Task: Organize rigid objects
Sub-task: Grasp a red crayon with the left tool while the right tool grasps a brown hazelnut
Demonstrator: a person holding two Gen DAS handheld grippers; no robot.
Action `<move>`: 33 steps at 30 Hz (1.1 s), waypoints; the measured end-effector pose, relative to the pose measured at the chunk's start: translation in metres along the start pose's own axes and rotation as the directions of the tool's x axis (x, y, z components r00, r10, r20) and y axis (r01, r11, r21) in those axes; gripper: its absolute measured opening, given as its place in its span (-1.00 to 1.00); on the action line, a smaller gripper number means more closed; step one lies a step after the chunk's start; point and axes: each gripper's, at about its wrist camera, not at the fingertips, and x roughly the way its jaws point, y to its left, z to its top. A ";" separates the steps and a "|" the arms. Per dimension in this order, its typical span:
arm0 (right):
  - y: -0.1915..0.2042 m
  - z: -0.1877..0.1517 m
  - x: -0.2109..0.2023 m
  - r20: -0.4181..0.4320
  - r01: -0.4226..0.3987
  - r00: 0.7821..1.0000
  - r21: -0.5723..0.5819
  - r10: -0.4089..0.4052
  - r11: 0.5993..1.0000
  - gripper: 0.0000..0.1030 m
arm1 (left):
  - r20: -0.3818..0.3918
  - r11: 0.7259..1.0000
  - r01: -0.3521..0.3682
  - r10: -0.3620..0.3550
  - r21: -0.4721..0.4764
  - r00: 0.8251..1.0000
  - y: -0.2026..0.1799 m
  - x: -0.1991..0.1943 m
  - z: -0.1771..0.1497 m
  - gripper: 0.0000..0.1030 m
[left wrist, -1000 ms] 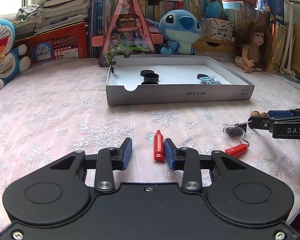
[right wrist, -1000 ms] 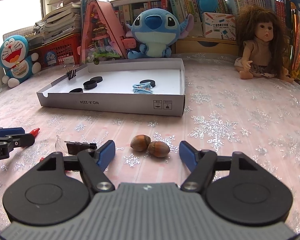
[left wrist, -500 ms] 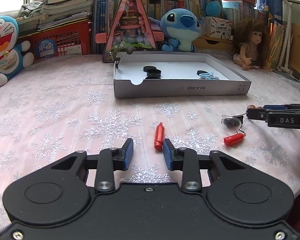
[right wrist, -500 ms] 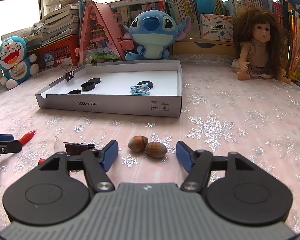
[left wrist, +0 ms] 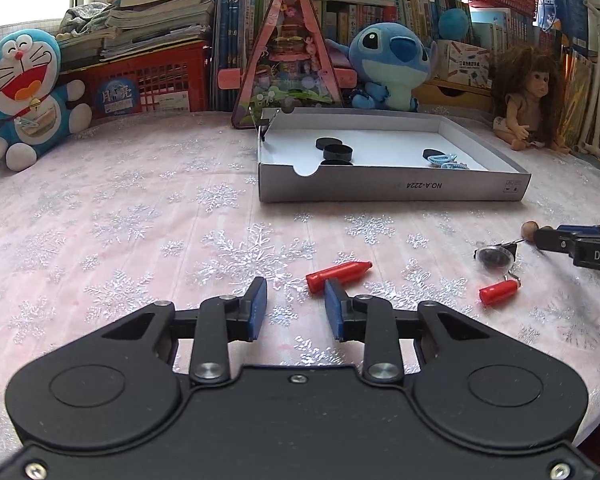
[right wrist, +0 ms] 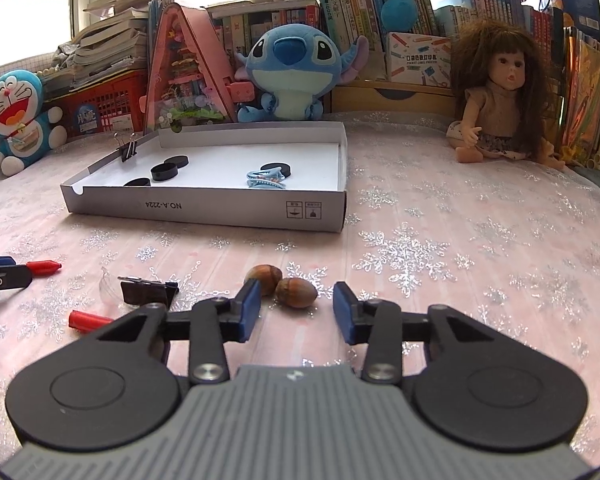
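My left gripper (left wrist: 295, 292) hovers low over the tablecloth, its jaws a narrow gap apart with nothing between them. A red crayon-like piece (left wrist: 340, 273) lies crosswise just past its right fingertip. My right gripper (right wrist: 296, 299) is closing. One of two brown nuts (right wrist: 296, 293) sits between its fingertips, untouched by the pads. The other nut (right wrist: 265, 278) is partly behind the left finger. The white cardboard box (right wrist: 204, 210) stands beyond, holding black discs (right wrist: 163, 171) and blue hair clips (right wrist: 266, 179).
A short red cap (left wrist: 498, 292) and a black binder clip on a clear round piece (right wrist: 146, 290) lie between the two grippers. Plush toys, a doll (right wrist: 496, 108), a red basket and books line the table's far edge.
The right jaws have narrowed around the nuts. The red crayon-like piece has turned from pointing away to lying crosswise at the left gripper's right fingertip. The left jaws have drawn slightly closer.
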 end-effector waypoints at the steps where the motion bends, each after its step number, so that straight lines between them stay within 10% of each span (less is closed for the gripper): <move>1: 0.000 0.000 0.000 0.000 0.004 1.000 0.004 -0.004 1.000 -0.15 | 0.004 1.000 0.003 -0.003 0.000 1.000 -0.002 0.001 0.000 -0.42; 25: 0.001 -0.001 0.003 0.001 0.013 1.000 0.007 -0.013 1.000 -0.16 | 0.016 0.993 -0.108 0.108 -0.042 0.994 0.014 0.016 0.006 -0.41; 33: 0.001 -0.001 0.003 0.000 0.013 1.000 0.006 -0.013 1.000 -0.16 | 0.046 0.999 -0.042 0.042 -0.005 0.998 0.004 0.009 0.003 -0.18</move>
